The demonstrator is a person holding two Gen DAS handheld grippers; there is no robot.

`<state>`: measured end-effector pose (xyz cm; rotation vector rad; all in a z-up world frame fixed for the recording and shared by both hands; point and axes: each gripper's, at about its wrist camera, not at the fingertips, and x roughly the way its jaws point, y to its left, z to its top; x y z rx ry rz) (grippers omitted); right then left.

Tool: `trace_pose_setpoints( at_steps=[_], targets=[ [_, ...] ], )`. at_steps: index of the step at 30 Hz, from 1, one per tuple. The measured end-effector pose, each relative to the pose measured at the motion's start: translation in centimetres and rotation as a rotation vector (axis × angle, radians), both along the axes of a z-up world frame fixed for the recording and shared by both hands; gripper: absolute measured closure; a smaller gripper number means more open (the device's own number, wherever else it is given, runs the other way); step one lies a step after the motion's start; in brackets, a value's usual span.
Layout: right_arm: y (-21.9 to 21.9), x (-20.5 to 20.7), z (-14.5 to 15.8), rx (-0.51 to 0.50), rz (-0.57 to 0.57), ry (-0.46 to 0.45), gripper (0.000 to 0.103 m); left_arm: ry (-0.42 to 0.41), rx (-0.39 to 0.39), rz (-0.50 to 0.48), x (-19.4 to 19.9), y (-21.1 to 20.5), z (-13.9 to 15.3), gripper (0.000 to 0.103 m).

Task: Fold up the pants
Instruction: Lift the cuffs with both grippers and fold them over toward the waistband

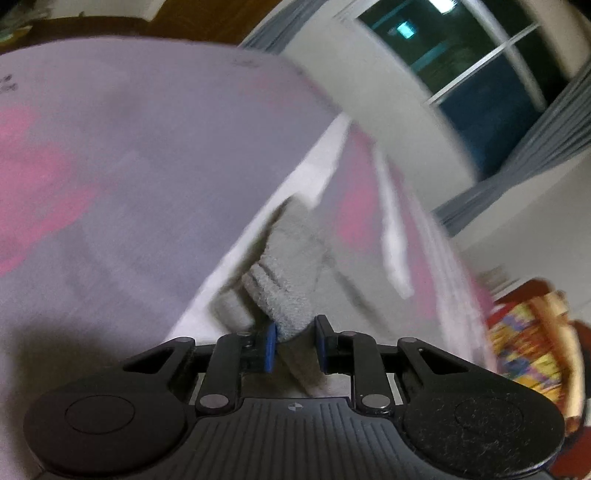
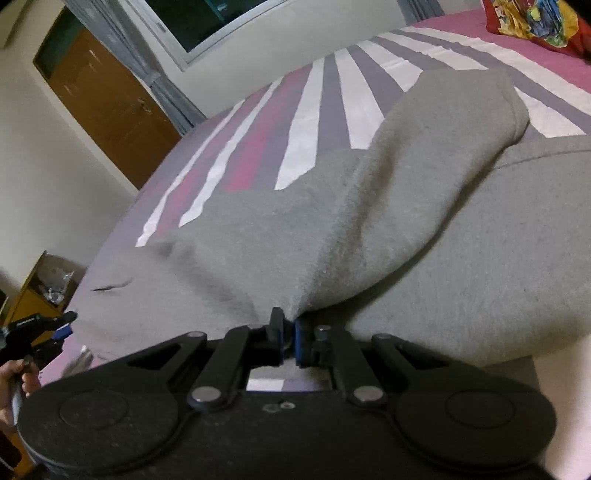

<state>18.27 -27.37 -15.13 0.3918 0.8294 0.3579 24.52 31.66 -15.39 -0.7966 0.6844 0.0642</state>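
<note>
Grey fleece pants (image 2: 406, 221) lie spread over a bed with a purple, white and pink striped cover (image 2: 325, 110). My right gripper (image 2: 290, 325) is shut on a pinch of the pants' near edge, and the cloth rises in a ridge away from the pinch. In the left wrist view, which is blurred, my left gripper (image 1: 295, 332) is shut on a ribbed end of the grey pants (image 1: 284, 280) above the bed cover (image 1: 129, 166). The left gripper (image 2: 64, 326) also shows at the far left of the right wrist view, held by a hand (image 2: 14, 373) at the pants' left edge.
A brown door (image 2: 110, 107) and a dark window (image 1: 461, 62) with grey curtains stand beyond the bed. A colourful pillow (image 2: 535, 18) lies at the bed's far right corner. A yellow open box (image 2: 40, 291) with clutter sits beside the bed on the left.
</note>
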Motion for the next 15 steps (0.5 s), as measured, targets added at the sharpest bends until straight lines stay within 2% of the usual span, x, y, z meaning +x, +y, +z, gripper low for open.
trace_pose_setpoints(
  at_steps=[2,3,5,6,8,9,11,12,13,14,15],
  targets=[
    [0.3,1.5,-0.8,0.015,-0.014,0.055,0.098,-0.020,-0.025,0.019,-0.3,0.2,0.1,0.081],
    [0.0,1.9,-0.9,0.039,-0.028,0.063,0.098,-0.060,-0.040,0.024,-0.6,0.3,0.5,0.081],
    [-0.4,1.6,0.3,0.074,-0.037,0.029,0.098,-0.098,-0.062,0.038,-1.0,0.7,1.2,0.081],
    [-0.5,1.1,0.9,0.085,-0.034,0.002,0.098,-0.089,-0.044,0.036,-0.9,0.8,1.4,0.081],
    [-0.6,0.5,1.6,0.083,-0.025,-0.019,0.098,-0.011,0.023,0.006,-0.3,0.5,0.8,0.081],
    [-0.6,0.5,1.0,0.060,-0.024,-0.006,0.097,0.021,0.036,-0.009,-0.1,0.2,0.3,0.081],
    [-0.2,1.7,-0.8,0.001,-0.029,0.078,0.092,0.020,0.015,0.019,-0.8,0.1,0.5,0.080],
    [-0.5,1.8,-1.3,0.023,-0.030,0.094,0.092,0.014,0.016,0.030,-1.3,-0.2,1.0,0.080],
    [-0.9,1.6,-0.8,0.042,-0.037,0.095,0.085,0.005,0.024,0.033,-1.7,-0.6,1.6,0.080],
    [-1.2,1.5,0.0,0.041,-0.068,0.074,0.069,-0.012,0.037,0.033,-2.4,-1.2,2.4,0.080],
    [-1.8,1.0,1.0,0.029,-0.105,0.021,0.059,-0.019,0.046,0.033,-2.7,-1.7,2.8,0.078]
  ],
)
